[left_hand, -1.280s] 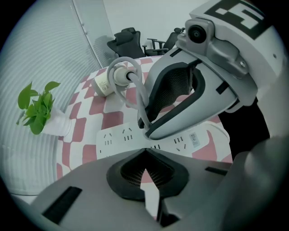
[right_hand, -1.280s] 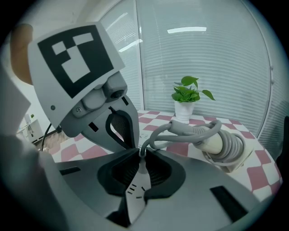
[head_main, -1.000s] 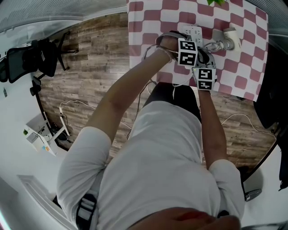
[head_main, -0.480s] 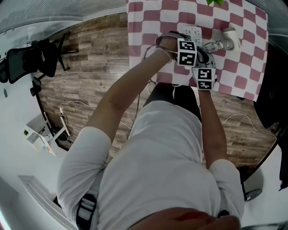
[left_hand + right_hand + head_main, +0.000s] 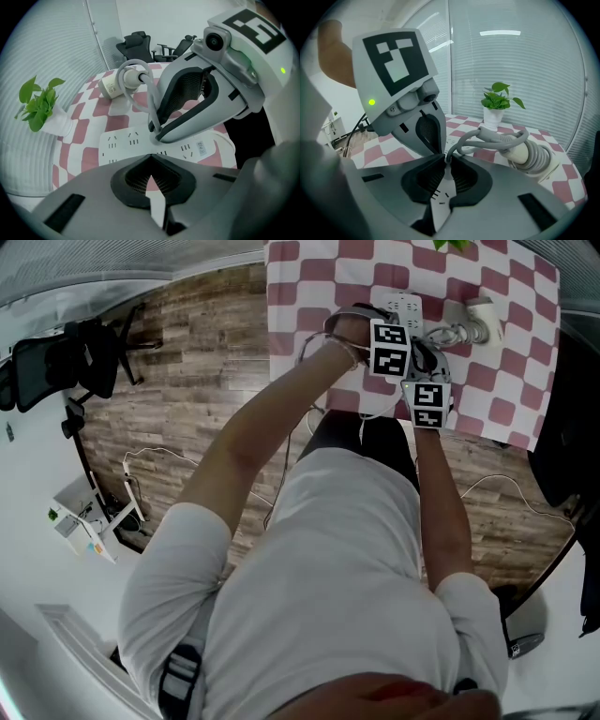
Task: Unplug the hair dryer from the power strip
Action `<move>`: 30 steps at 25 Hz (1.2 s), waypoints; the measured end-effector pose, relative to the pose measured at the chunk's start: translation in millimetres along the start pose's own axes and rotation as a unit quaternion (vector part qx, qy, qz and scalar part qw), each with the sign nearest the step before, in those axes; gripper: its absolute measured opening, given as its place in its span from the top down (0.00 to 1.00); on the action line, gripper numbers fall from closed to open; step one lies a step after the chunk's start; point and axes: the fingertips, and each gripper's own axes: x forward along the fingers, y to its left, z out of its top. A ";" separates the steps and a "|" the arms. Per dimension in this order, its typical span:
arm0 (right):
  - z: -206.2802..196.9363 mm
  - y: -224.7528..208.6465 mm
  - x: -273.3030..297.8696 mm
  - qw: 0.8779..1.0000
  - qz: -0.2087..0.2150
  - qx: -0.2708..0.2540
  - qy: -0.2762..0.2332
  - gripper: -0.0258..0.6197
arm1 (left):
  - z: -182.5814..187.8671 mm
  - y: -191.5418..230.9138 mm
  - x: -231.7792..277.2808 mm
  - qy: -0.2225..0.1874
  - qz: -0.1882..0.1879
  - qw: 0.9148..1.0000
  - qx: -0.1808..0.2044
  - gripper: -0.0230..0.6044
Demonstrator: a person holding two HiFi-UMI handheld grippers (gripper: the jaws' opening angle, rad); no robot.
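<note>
Upright, plant (image 5: pixel 499 99) in pot (image 5: pixel 492 117), right tongs (image 5: pixel 445 164) clamping plug (image 5: pixel 153 127) on power strip (image 5: pixel 126 143)

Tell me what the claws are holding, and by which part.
The right claw grips the hair dryer's cord at its plug end on the power strip. The left claw is shut on nothing.

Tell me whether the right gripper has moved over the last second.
No. The right gripper, shut on the dryer's cord, sits at the same spot on the checkered tablecloth in the head view as before.
</note>
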 end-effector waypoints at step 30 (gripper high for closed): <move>19.5 -5.0 -10.1 1.000 0.004 0.001 -0.027 0.86 | 0.8 -0.3 -0.3 0.012 -0.015 1.000 -0.008 0.91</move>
